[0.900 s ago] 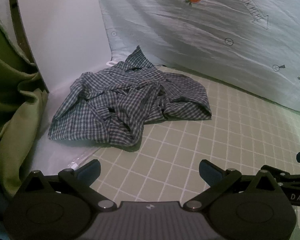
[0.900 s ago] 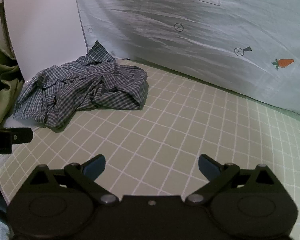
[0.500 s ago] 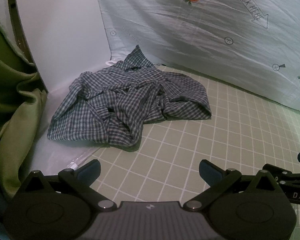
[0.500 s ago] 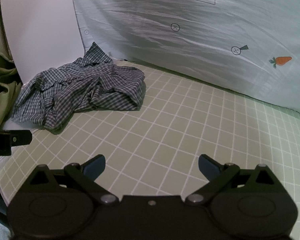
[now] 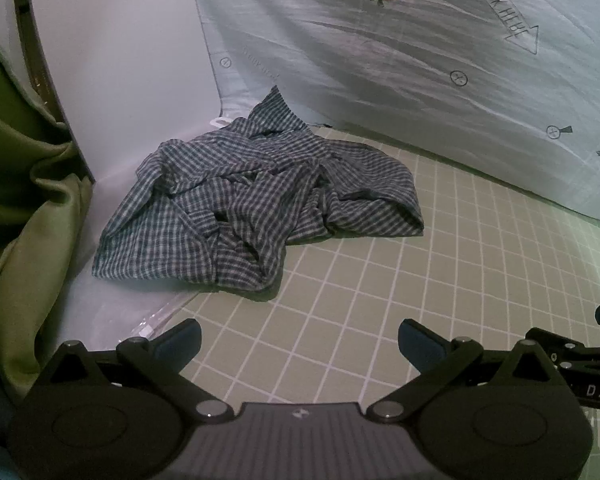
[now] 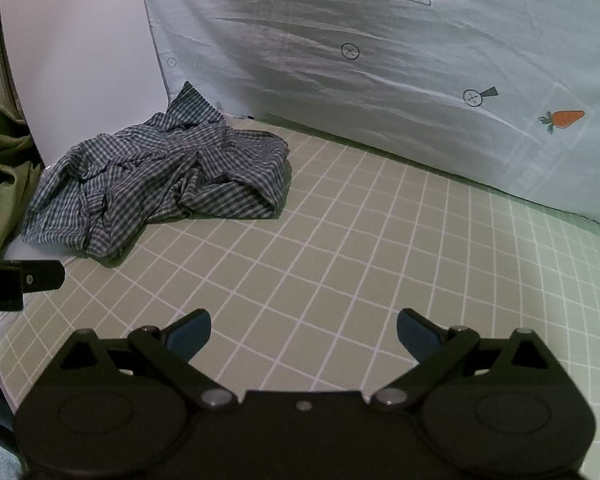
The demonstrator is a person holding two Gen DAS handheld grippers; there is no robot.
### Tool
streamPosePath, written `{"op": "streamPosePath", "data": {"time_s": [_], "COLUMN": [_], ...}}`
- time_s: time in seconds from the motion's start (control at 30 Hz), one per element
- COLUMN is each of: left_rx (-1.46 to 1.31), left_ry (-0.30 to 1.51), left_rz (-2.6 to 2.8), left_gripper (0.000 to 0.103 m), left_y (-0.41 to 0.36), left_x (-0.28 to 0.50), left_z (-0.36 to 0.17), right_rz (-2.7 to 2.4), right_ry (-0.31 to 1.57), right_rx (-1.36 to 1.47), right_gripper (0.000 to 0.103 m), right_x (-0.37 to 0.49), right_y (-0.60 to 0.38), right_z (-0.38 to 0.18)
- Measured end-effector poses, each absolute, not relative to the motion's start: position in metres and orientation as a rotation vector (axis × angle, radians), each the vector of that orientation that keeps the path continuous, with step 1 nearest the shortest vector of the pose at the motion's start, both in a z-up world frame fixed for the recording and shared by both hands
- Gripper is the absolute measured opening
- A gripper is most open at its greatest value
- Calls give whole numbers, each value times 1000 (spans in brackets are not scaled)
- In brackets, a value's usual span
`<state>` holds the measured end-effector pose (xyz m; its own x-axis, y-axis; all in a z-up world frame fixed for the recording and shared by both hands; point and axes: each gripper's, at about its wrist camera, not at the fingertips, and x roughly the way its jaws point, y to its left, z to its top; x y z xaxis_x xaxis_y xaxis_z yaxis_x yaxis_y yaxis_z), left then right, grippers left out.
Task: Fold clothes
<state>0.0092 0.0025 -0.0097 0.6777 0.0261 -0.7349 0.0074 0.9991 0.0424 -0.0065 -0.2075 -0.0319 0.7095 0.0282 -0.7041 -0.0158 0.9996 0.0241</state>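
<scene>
A crumpled blue-and-white checked shirt (image 5: 256, 200) lies in a heap at the far left corner of the green grid mat (image 5: 420, 280). It also shows in the right wrist view (image 6: 160, 184). My left gripper (image 5: 300, 338) is open and empty, hovering over the mat a short way in front of the shirt. My right gripper (image 6: 304, 330) is open and empty, over the mat to the right of the shirt and farther from it. Part of the right gripper's body shows at the right edge of the left wrist view (image 5: 580, 360).
A pale blue sheet with carrot prints (image 5: 420, 60) rises behind the mat. A white board (image 5: 120, 60) stands at the left, and a green curtain (image 5: 20, 184) hangs beside it. Clear plastic (image 5: 140, 320) lies at the mat's left edge.
Both grippers have shifted slightly, so the shirt sits a little differently in each view. The shirt itself has not moved and both grippers stay open.
</scene>
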Motion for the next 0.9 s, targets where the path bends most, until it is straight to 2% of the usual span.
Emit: {"op": "streamPosePath", "data": {"time_s": [0.9], "left_rx": [42], "left_ry": [840], "left_rz": [1], "left_gripper": [103], "left_y": [2], "left_x": [13], "left_z": [-12], "right_rz": [9], "right_ry": [790], "right_rx": [23], "right_gripper": [101], "right_x": [-7], "right_y": [-209], "right_z": [-34]}}
